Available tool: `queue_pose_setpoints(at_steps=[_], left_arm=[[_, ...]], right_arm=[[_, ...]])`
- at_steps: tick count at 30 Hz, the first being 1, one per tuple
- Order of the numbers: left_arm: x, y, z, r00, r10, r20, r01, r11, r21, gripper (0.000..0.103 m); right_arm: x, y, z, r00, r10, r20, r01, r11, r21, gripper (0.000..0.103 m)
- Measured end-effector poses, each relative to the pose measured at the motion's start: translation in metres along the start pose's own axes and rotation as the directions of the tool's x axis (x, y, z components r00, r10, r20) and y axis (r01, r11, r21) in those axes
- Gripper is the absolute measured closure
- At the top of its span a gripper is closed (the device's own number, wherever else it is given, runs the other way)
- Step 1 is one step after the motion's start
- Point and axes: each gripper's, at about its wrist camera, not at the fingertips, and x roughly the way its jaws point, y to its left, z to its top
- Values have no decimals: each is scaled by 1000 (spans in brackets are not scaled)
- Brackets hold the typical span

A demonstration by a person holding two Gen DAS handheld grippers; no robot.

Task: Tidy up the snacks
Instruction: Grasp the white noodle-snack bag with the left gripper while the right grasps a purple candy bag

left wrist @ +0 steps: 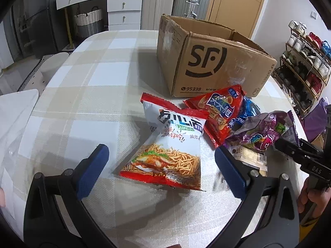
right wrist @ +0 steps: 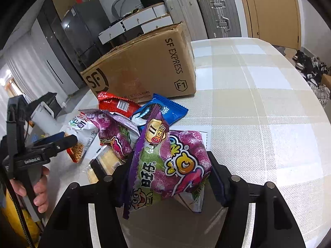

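A pile of snack bags lies on the checked tablecloth [left wrist: 86, 86] in front of an open cardboard box [left wrist: 206, 62]. My left gripper [left wrist: 161, 155] stands open, its blue pads [left wrist: 93, 171] on either side of a white and red noodle snack bag [left wrist: 165, 140], not touching it. My right gripper [right wrist: 169, 165] is shut on a purple gummy bag [right wrist: 178, 165], which bulges between the fingers. Behind it lie a second purple bag [right wrist: 115, 132], a blue biscuit bag [right wrist: 165, 111], a red chips bag [left wrist: 219, 111] and a clear cracker pack [right wrist: 105, 161].
The box [right wrist: 144, 66] stands at the back of the table with its flaps up. A white slip of paper [right wrist: 204, 136] lies under the held bag. A shoe rack [left wrist: 304, 62] is off the right edge, chairs [left wrist: 47, 66] off the left, and suitcases [left wrist: 190, 2] behind.
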Motion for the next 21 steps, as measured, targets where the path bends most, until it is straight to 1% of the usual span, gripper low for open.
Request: queue_pose_setpoints(at_steps=[3, 6, 8, 10, 12, 13, 14, 15, 17, 19, 20, 21], left_arm=[[4, 1, 1, 1000, -7, -8, 7, 1000, -5, 1], [7, 0, 5, 1000, 9, -7, -9, 1000, 12, 1], [11, 1, 9, 1000, 14, -10, -14, 1000, 1, 1], [15, 2, 10, 1000, 4, -22, -4, 1000, -9, 1], [19, 2, 11, 999, 15, -28, -15, 1000, -5, 3], [19, 1, 11, 1000, 16, -27, -16, 1000, -1, 8], [20, 0, 11, 1000, 13, -24, -13, 1000, 5, 17], [20, 0, 11, 1000, 10, -26, -10, 1000, 9, 21], [23, -3, 10, 999, -8, -40, 9, 1000, 27, 38], [24, -7, 7, 999, 0, -42, 2, 999, 54, 43], [23, -8, 7, 999, -1, -37, 3, 998, 61, 48], [22, -8, 7, 999, -8, -37, 10, 998, 60, 50]], right_arm=[[-6, -5, -2, 1000, 9, 16, -10, 1000, 24, 40], [-14, -9, -4, 999, 15, 32, -16, 999, 41, 40], [-19, -11, -4, 999, 13, 43, -15, 999, 48, 40], [-23, -13, -6, 999, 18, 50, -21, 998, 55, 40], [-26, -14, -7, 998, 19, 58, -23, 998, 61, 40], [-27, -14, -8, 998, 21, 60, -25, 998, 64, 40], [-28, -14, -9, 998, 22, 62, -26, 998, 66, 40], [-29, -14, -9, 998, 22, 64, -26, 997, 66, 40], [-32, -14, -10, 997, 25, 69, -30, 997, 69, 40], [-35, -14, -10, 997, 30, 72, -36, 997, 74, 40], [-37, -14, -10, 997, 31, 76, -36, 996, 76, 40], [-39, -13, -10, 996, 31, 80, -37, 996, 77, 40]])
